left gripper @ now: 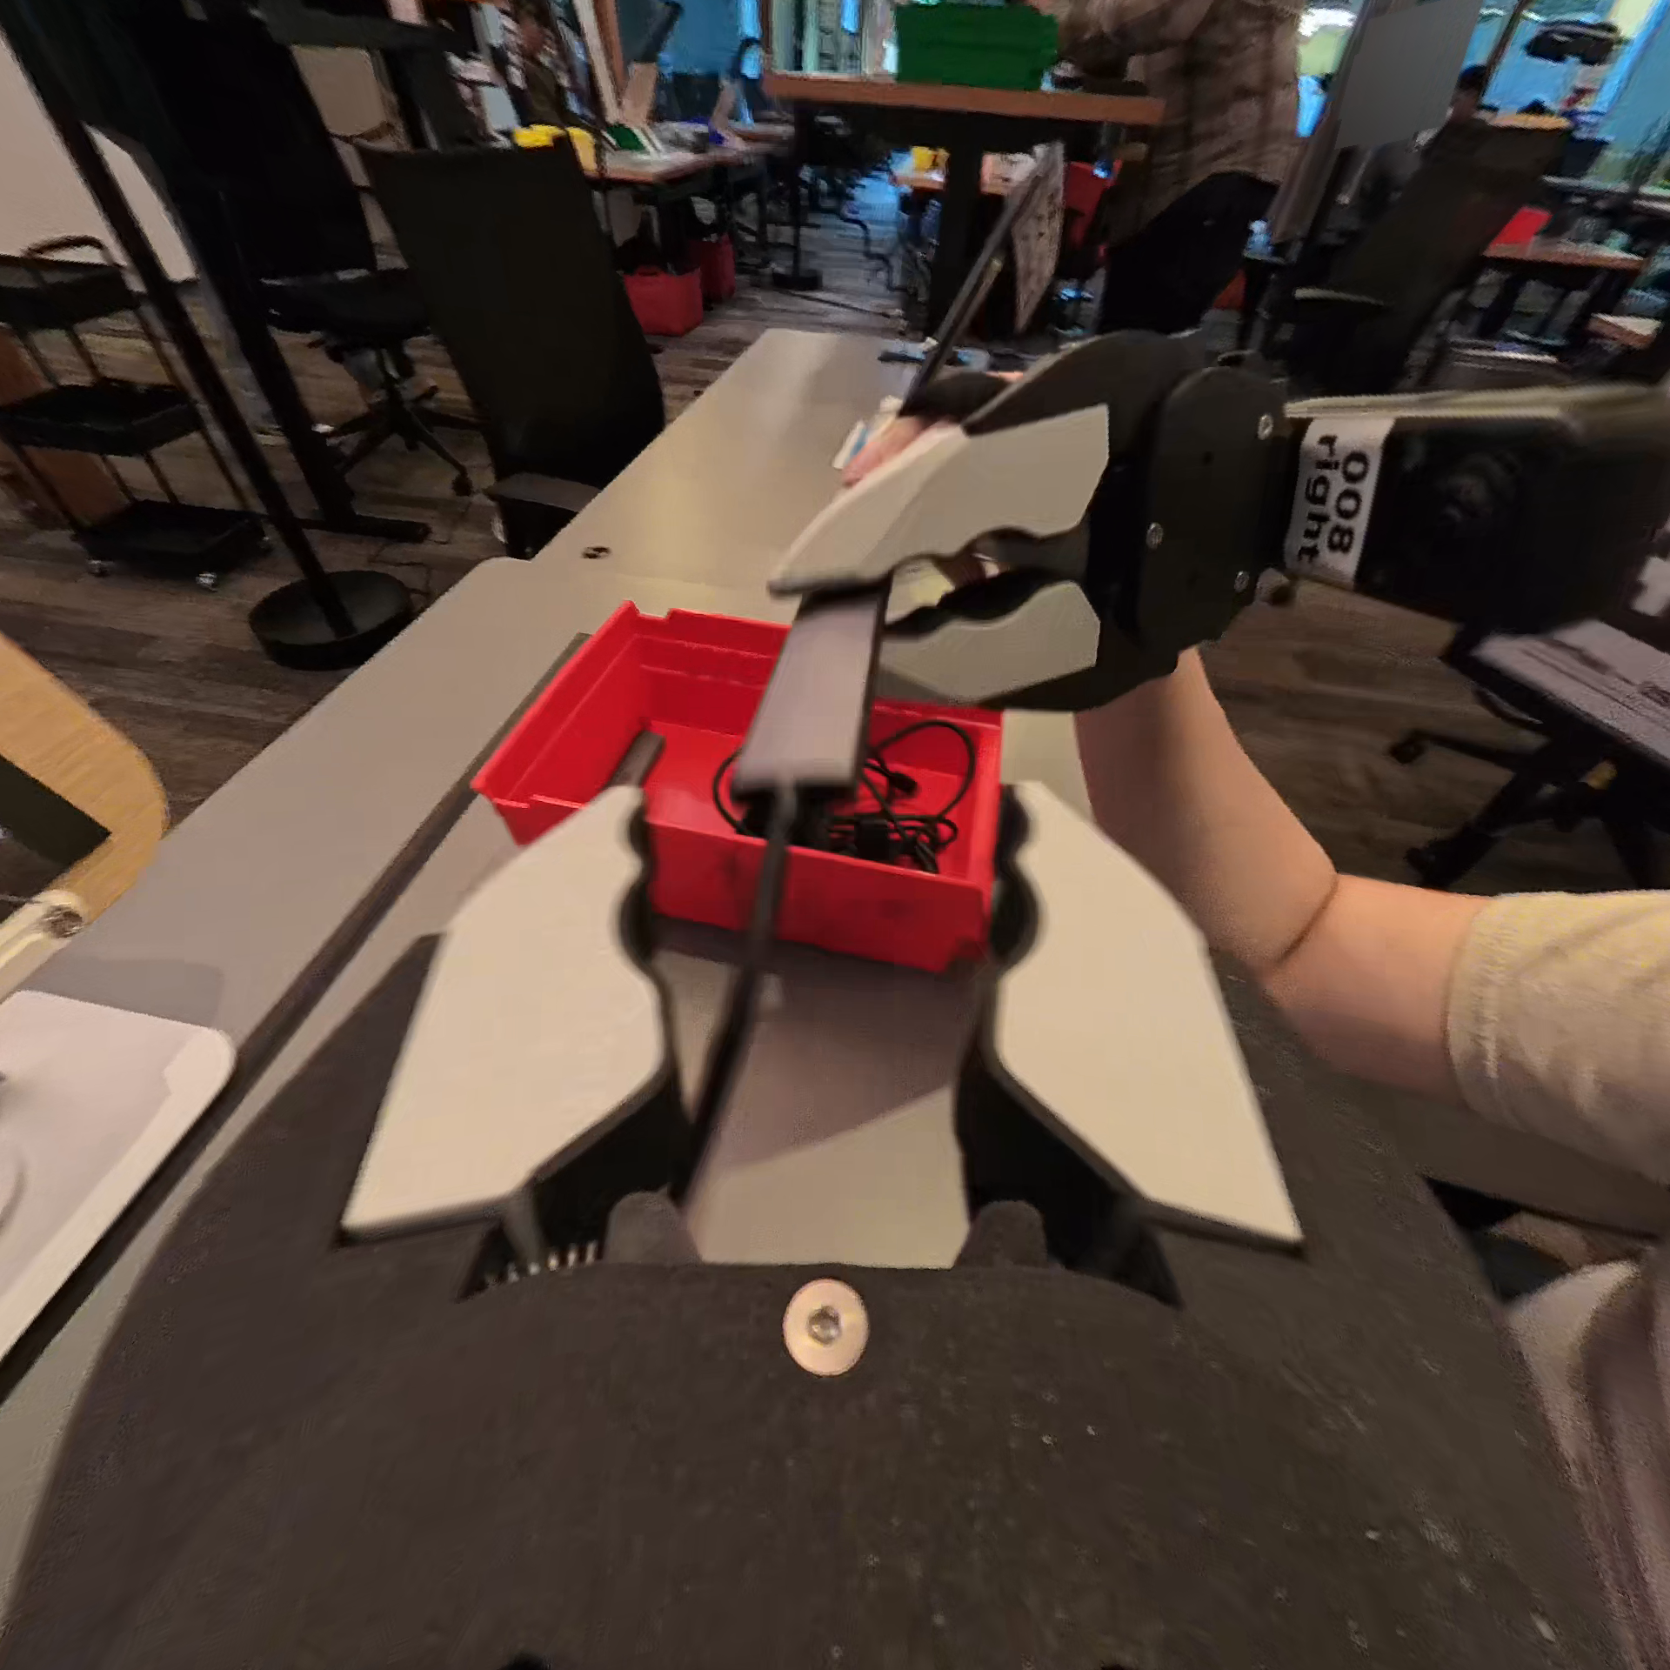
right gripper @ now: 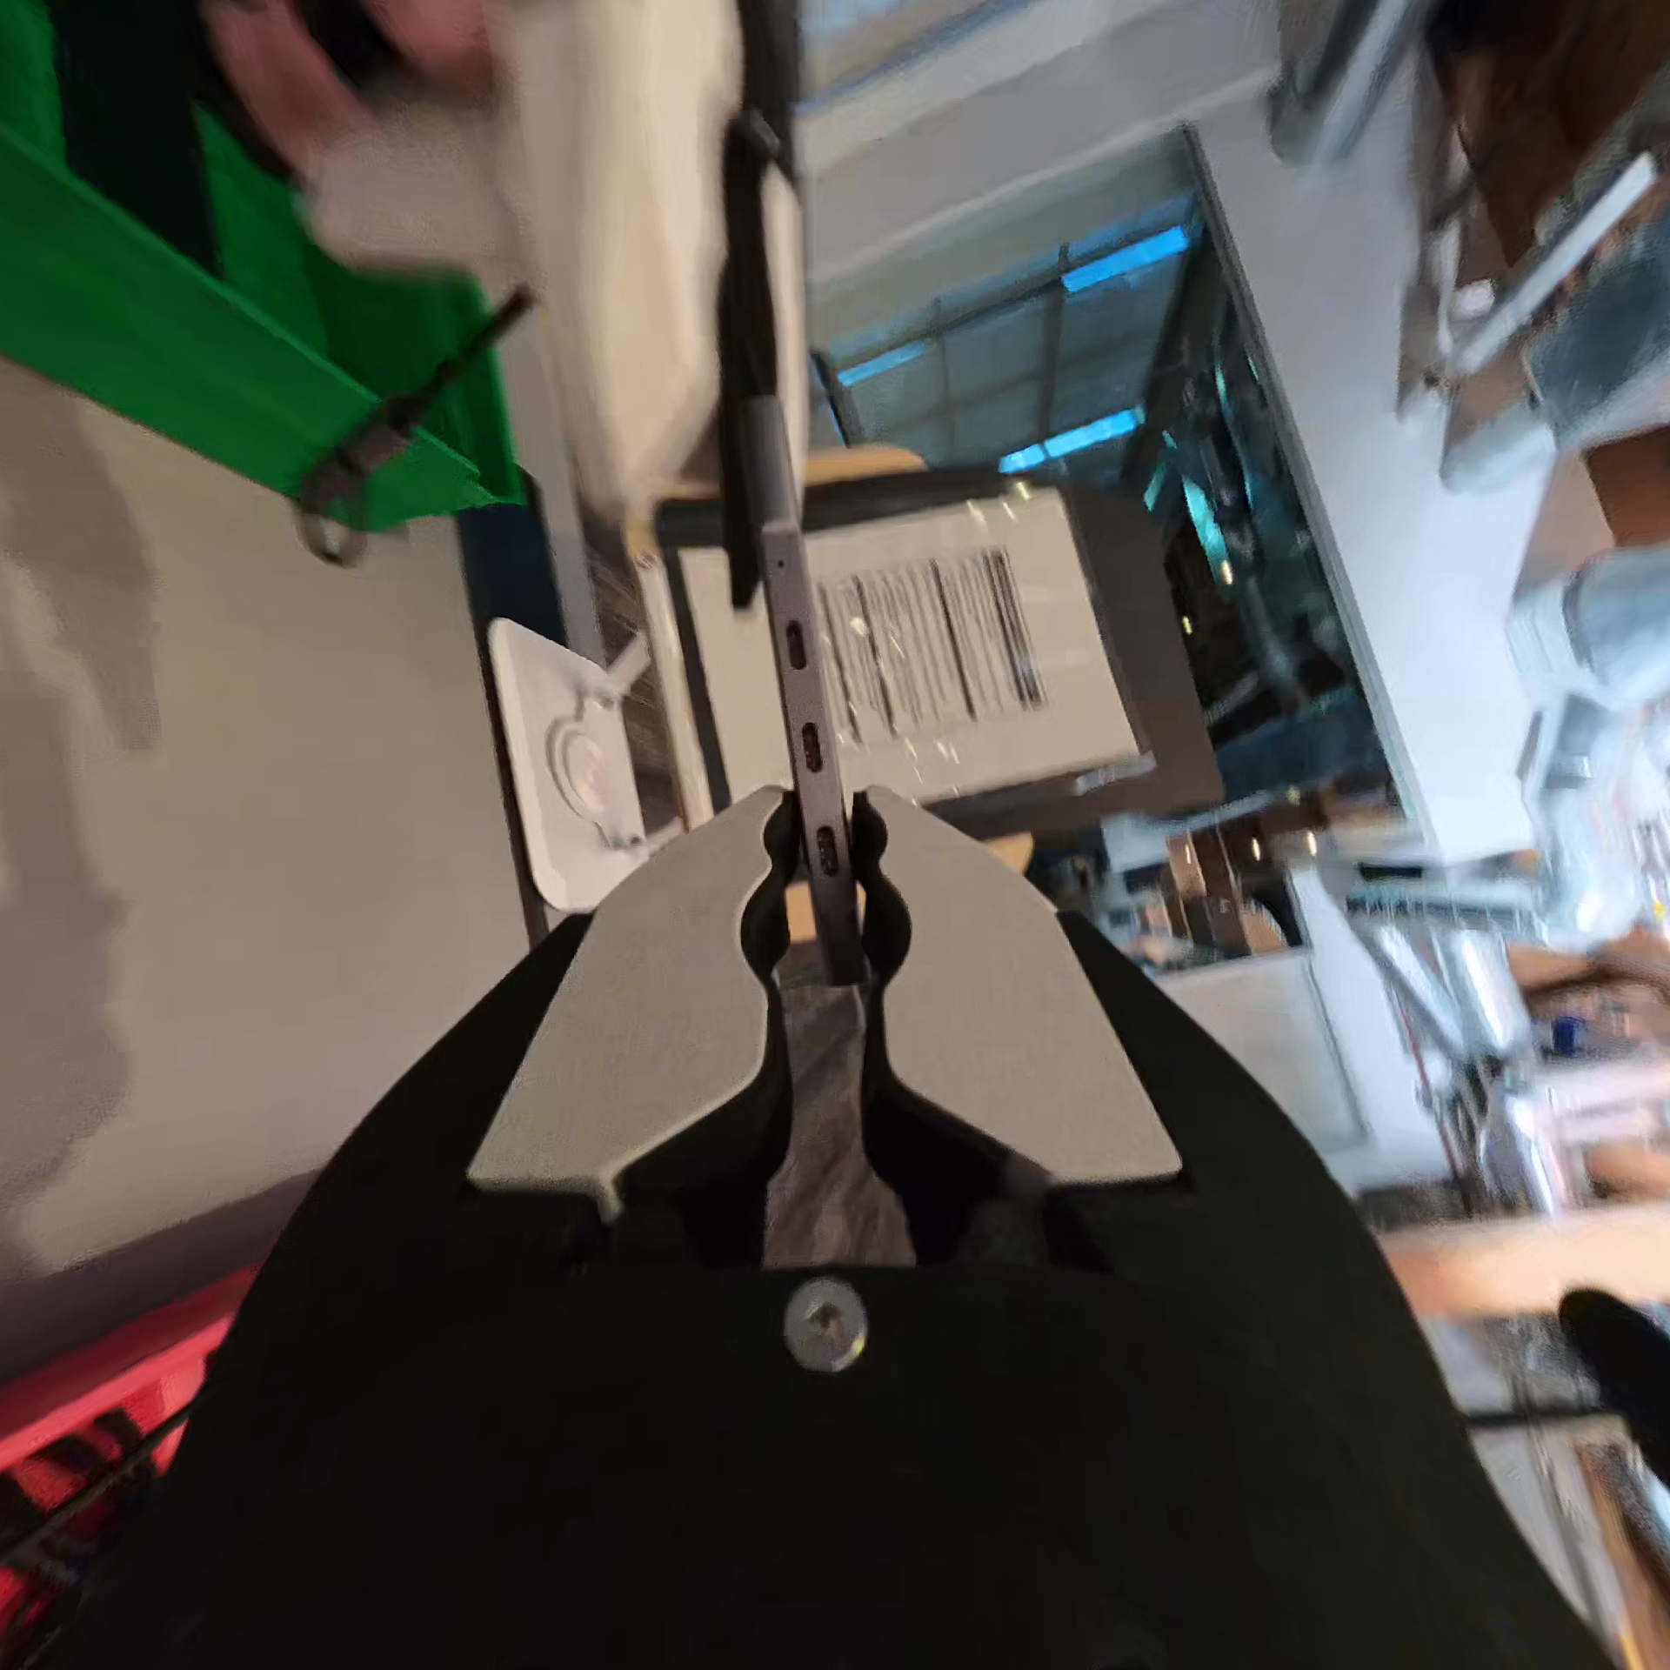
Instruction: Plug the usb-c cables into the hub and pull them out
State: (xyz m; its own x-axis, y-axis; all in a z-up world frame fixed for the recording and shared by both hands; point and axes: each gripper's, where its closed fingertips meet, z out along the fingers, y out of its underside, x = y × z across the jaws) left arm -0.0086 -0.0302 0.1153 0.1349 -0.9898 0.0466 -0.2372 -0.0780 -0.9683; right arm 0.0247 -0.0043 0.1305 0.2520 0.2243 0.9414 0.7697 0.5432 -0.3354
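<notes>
Hub, a slim dark-grey metal bar, hangs in the air above the open red plastic bin, pinched at its far end by the right gripper, which comes in from the right with its grey fingers stacked one over the other. In the right wrist view the hub runs edge-on straight out from between that gripper's fingertips, both pads pressed on its flat faces, with three small oval ports showing along the narrow edge and its own dark lead trailing off the far end. That lead drops from the hub's near end down over the bin's front wall and into the gap between the left gripper's fingers. The left one is spread wide, holding nothing, its tips just short of the bin's near wall and just below the hub's near end. A tangle of thin black cables lies in the bin's right half. The bin sits on the grey tabletop, about midway across it, its long side roughly square to the near edge.
</notes>
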